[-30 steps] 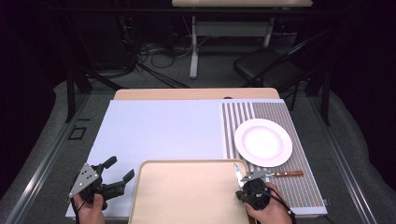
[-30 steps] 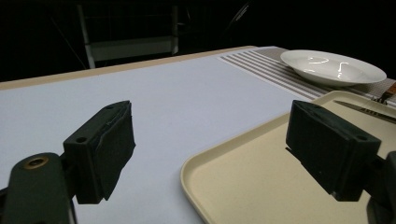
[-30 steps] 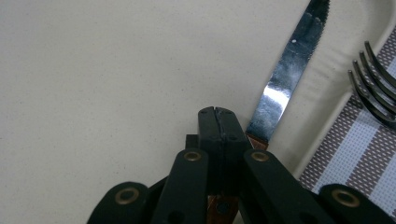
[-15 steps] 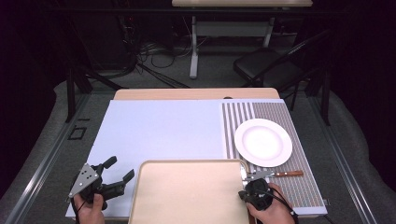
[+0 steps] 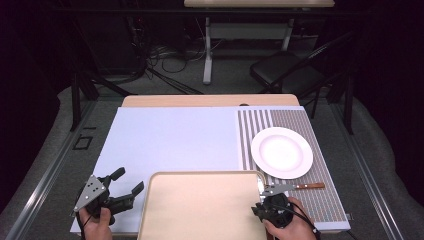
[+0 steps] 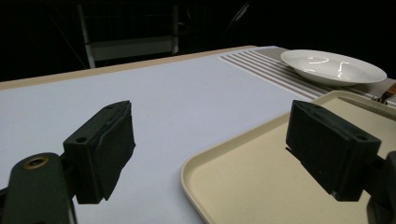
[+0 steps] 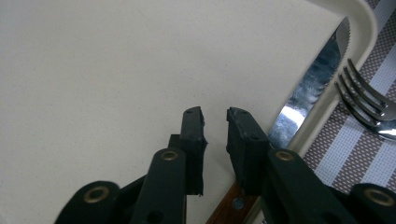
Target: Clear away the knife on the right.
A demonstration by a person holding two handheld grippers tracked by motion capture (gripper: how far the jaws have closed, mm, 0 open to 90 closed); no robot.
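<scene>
A beige tray [image 5: 200, 210] lies at the near middle of the table. My left gripper [image 5: 129, 180] hovers just off its left edge, open, with the tray's corner [image 6: 243, 177] showing between the wide-apart jaws and nothing held. My right gripper [image 5: 267, 200] is over the tray's right side, its jaws [image 7: 215, 116] a narrow gap apart with nothing between them. A serrated knife [image 7: 308, 88] rests along the inside of the tray's right rim, its wooden handle running under my right jaw. A fork [image 7: 369, 105] lies on the striped placemat beside the tray.
A white plate [image 5: 281, 151] sits on the striped placemat [image 5: 320, 200] at the right, with the fork [image 5: 295, 187] just in front of it. A pale blue mat [image 5: 170, 135] covers the table's left and middle. A black chair [image 5: 295, 75] stands beyond the table.
My right gripper has eased slightly back toward the table's near edge. The left gripper, tray and plate have stayed put.
</scene>
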